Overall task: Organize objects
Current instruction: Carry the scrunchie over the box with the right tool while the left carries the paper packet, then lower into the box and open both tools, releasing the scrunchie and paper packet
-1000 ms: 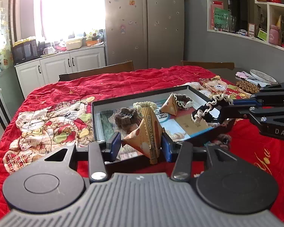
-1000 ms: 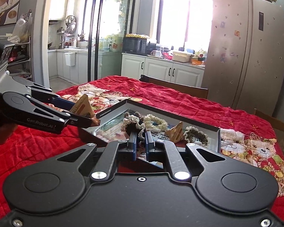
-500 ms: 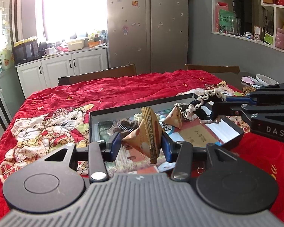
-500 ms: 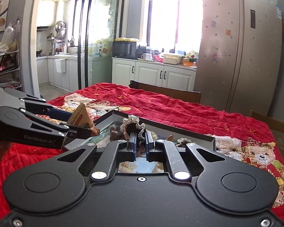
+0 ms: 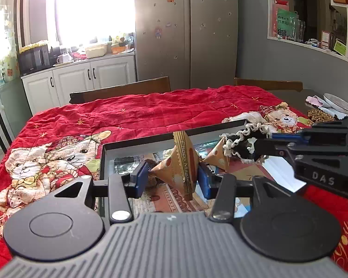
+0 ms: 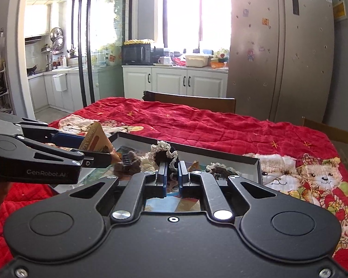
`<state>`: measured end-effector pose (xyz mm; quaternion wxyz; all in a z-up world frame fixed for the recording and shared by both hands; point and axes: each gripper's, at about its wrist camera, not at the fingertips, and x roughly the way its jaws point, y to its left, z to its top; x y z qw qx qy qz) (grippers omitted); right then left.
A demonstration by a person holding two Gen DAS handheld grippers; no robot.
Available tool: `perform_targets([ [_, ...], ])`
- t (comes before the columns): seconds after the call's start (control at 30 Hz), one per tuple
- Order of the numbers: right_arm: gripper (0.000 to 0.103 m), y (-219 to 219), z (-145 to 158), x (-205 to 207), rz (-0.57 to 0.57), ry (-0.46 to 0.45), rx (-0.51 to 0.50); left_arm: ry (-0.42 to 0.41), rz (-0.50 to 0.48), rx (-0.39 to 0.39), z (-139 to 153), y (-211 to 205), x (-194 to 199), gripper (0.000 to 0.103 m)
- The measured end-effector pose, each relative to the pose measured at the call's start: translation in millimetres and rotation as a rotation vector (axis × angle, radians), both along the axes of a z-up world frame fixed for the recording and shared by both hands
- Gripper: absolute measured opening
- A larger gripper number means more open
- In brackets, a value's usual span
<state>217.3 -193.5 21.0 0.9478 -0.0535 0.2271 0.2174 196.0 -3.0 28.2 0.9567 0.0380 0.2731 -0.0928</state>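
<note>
Holding both loads above the black tray (image 5: 164,137) on the red-quilted tabletop (image 5: 139,115): left gripper (image 5: 172,177) clamping a tan snack packet (image 5: 181,164), right gripper (image 6: 172,173) pinching a black-and-cream scrunchie (image 6: 164,153). More packets and scrunchies lying in the tray.

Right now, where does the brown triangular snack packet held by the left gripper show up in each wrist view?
Left wrist: brown triangular packet at centre, pinched in the left gripper.
Right wrist: same packet at far left.
Shared landmark: black tray beneath it.
</note>
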Motion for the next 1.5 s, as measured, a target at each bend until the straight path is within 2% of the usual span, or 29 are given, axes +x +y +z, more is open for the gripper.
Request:
perform_targets([
  [0.63,0.009,22.1,-30.2,46.6,-0.013,0.061,-0.012,0.064,0.039,0.016,-32.1,-1.5,34.7,0.049],
  [1.5,0.009,48.8,-56.1,59.9,0.038,0.112,-0.124,0.084,0.059,0.055,-60.5,-4.6,50.0,0.051],
])
